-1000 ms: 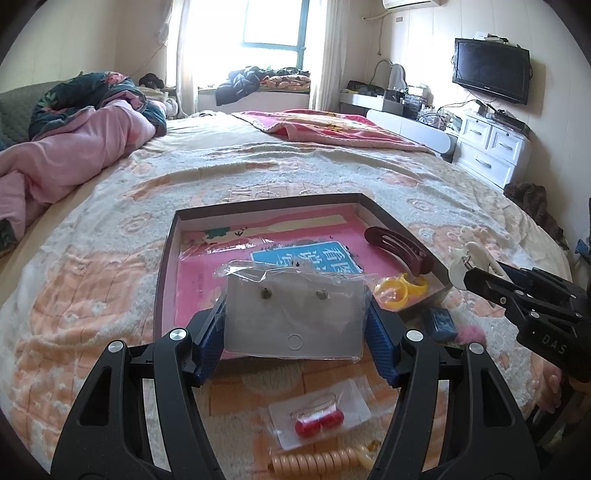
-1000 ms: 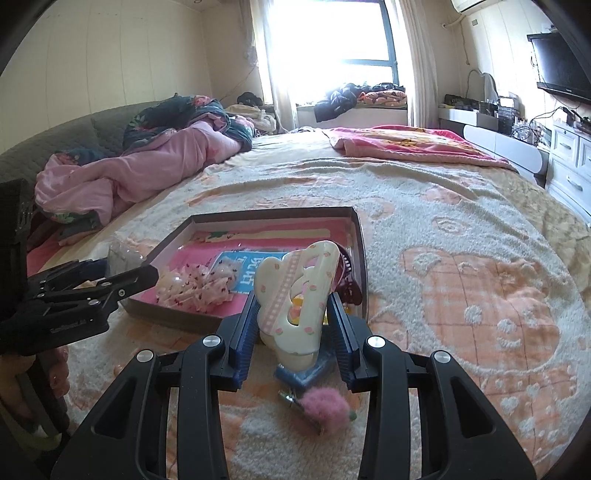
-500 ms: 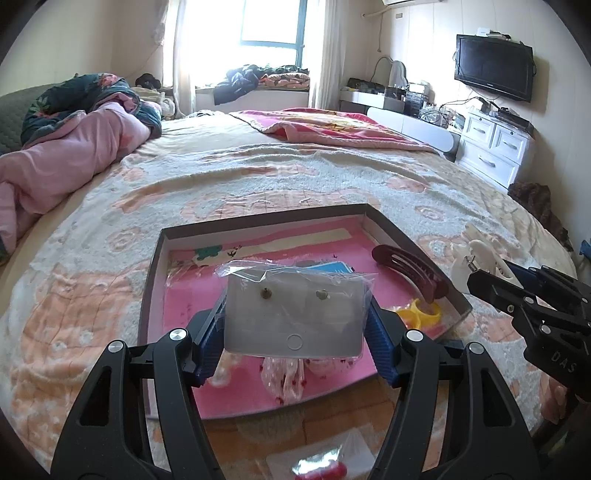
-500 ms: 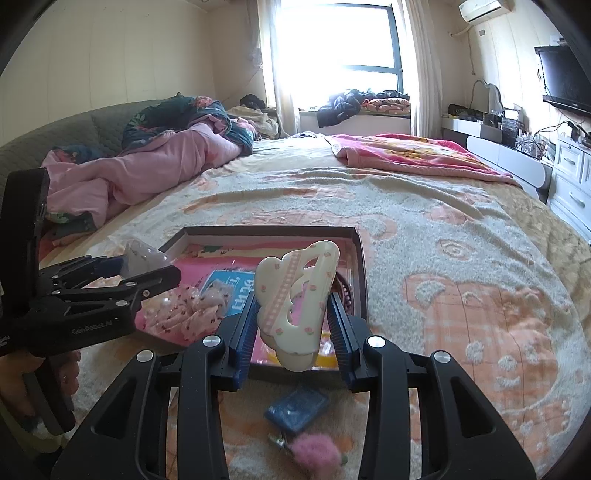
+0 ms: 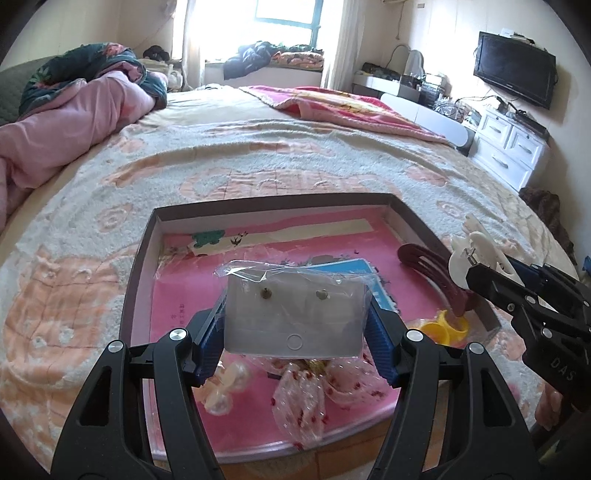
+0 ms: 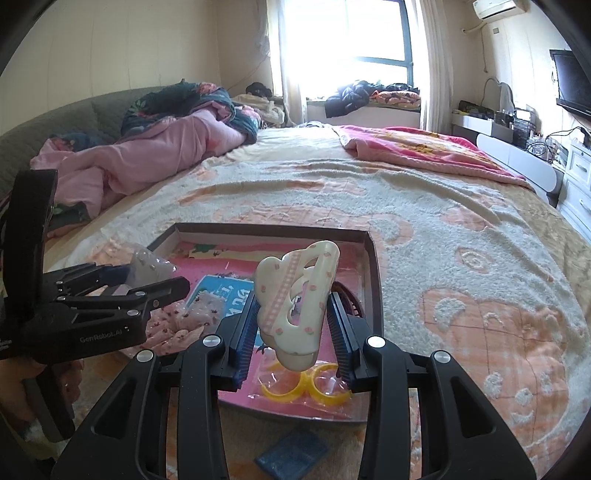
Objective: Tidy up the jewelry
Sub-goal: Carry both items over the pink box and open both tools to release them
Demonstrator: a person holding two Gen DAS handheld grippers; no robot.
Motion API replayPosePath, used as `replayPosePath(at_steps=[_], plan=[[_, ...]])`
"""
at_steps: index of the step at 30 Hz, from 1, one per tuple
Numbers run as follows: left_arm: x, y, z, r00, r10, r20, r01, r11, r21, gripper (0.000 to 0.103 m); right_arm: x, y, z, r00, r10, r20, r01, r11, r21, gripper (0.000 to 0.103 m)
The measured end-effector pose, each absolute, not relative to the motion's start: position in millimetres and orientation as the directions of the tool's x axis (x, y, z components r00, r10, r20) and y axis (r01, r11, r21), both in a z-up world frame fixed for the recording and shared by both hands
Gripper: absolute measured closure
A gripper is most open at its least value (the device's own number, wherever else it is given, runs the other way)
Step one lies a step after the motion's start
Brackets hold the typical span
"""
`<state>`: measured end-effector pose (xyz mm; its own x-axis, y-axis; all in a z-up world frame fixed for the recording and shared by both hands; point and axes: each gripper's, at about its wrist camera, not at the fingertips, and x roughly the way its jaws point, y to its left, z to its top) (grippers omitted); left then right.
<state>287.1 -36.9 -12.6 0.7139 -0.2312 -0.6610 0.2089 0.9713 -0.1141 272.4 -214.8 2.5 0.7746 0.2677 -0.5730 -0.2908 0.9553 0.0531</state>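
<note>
Grippers hang over the box [image 5: 140,258]: left gripper [image 5: 295,325] pinches an earring card [image 5: 293,317], right gripper [image 6: 293,325] clamps a cream hair claw [image 6: 295,299] upright.

I am working in a lived-in home bedroom. A wide bed [image 5: 280,155] fills most of my view, spread with a fleecy cream-and-peach blanket [image 6: 461,258]. A rumpled pink quilt [image 5: 62,125] lies heaped at the far left, and a pink throw [image 5: 343,107] is at the far end. Beyond it a bright window [image 6: 354,33] has curtains and clothes [image 6: 354,94] piled on its sill. On the right wall hangs a flat television [image 5: 513,70] above a white chest of drawers [image 5: 509,144]; an air conditioner [image 6: 493,7] sits high up.
</note>
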Motion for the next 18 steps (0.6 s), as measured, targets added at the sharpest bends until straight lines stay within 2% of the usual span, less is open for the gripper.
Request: replayPosePath(at_steps=[18], plan=[[304, -37, -30, 0.684, -0.2, -0.701, 0.179, 0.978, -0.104, 0.046, 286, -198, -31, 0.704, 0.271, -0.656, -0.314, 0.948, 0.054, 0.067]])
